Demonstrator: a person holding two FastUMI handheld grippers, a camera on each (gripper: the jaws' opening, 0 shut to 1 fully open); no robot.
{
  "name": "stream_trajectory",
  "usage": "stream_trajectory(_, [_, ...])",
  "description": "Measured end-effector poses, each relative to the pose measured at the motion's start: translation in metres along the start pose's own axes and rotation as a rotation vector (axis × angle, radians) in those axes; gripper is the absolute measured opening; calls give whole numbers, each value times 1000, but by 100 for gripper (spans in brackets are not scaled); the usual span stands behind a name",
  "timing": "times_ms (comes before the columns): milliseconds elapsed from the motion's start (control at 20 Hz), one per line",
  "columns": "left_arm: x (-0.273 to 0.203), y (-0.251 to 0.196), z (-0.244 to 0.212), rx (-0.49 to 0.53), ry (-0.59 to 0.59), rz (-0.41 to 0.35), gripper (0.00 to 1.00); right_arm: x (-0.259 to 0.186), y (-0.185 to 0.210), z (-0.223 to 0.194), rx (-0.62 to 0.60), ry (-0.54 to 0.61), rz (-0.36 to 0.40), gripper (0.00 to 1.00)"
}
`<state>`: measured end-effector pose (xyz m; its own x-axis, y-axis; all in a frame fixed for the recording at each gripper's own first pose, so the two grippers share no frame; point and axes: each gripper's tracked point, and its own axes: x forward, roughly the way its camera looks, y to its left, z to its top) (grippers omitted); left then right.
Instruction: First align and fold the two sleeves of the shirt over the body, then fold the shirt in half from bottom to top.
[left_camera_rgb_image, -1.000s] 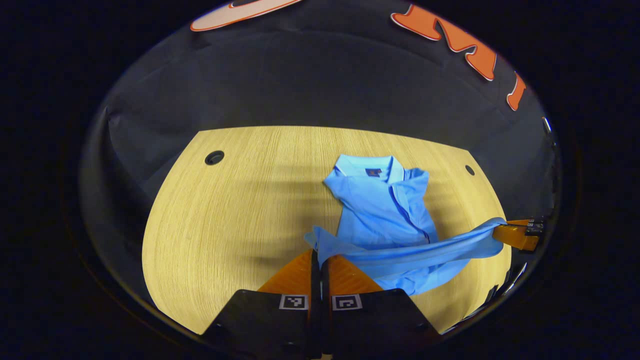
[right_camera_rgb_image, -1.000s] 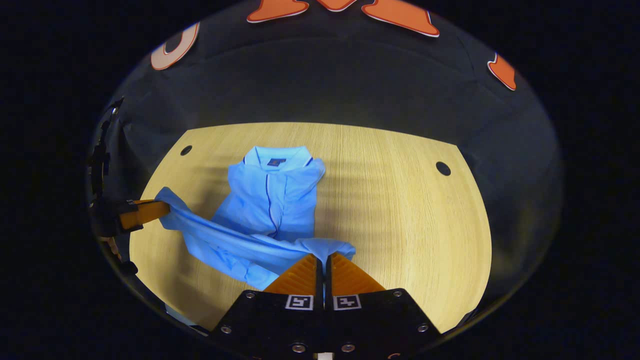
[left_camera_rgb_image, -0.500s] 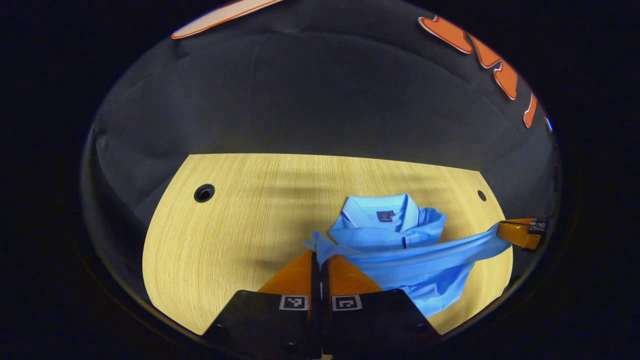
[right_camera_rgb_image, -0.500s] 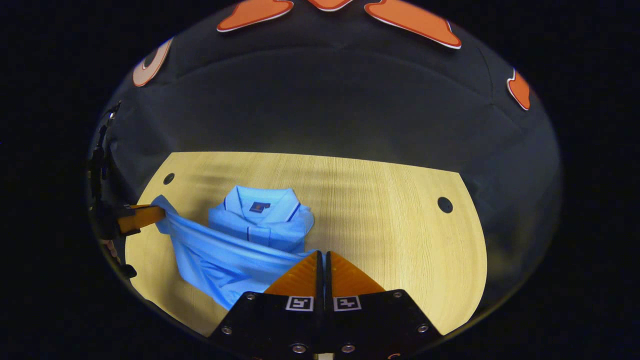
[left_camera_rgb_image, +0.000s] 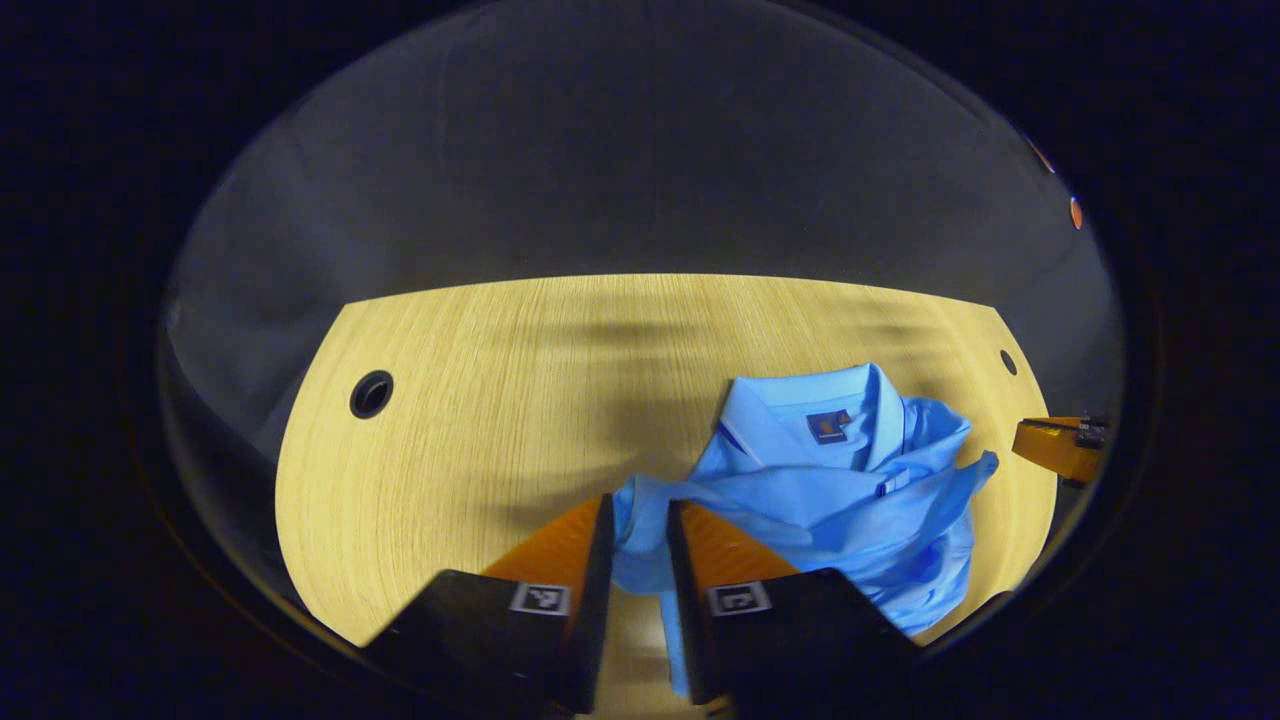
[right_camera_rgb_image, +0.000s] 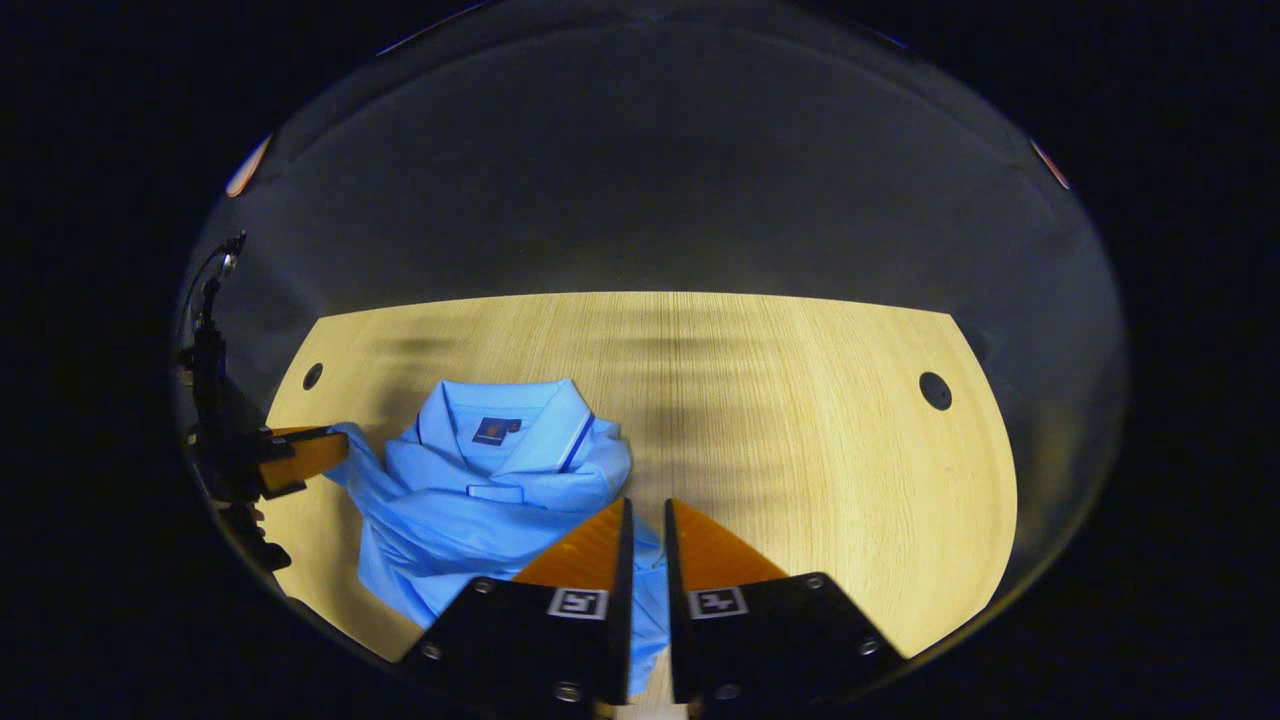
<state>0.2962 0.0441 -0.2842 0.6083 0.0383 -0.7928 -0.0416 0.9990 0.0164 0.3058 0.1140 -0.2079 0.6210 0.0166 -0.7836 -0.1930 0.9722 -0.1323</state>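
Now shirt (left_camera_rgb_image: 840, 490) folded on table (left_camera_rgb_image: 480, 400), both grippers parted.

A light wooden bench (left_camera_rgb_image: 480, 400) is stretching across both views, its grain running away from the cameras and its pale surface catching bright light in the middle while soft bands of shadow are lying across it. In the left gripper view a round cable hole (left_camera_rgb_image: 371, 393) is sitting near the bench's left edge, and a smaller hole (left_camera_rgb_image: 1008, 362) is showing near its far right corner. In the right gripper view one hole (right_camera_rgb_image: 935, 390) is sitting toward the right edge and another (right_camera_rgb_image: 312, 376) toward the far left corner. Behind the bench, the dark cloth wall (right_camera_rgb_image: 640, 180) of the booth is hanging in gentle creases.
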Motion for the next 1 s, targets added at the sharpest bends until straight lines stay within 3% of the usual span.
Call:
stream_trajectory(150, [-11,9,-11,-45,7,18,100,-8,4,-4,34,0,19,56])
stream_trajectory(300, [-35,24,-10,-23,-30,59,100,-23,1,-3,48,-15,20,100])
stream_trajectory(700, [-179,27,53,-24,-387,96,99,-129,-8,30,20,-245,11,99])
stream_trajectory(850, [-237,20,61,-27,-506,77,99,-176,-16,34,4,-355,-18,99])
stream_trajectory(1000, [-277,13,56,-7,-609,89,99,-221,-20,28,-19,-442,0,99])
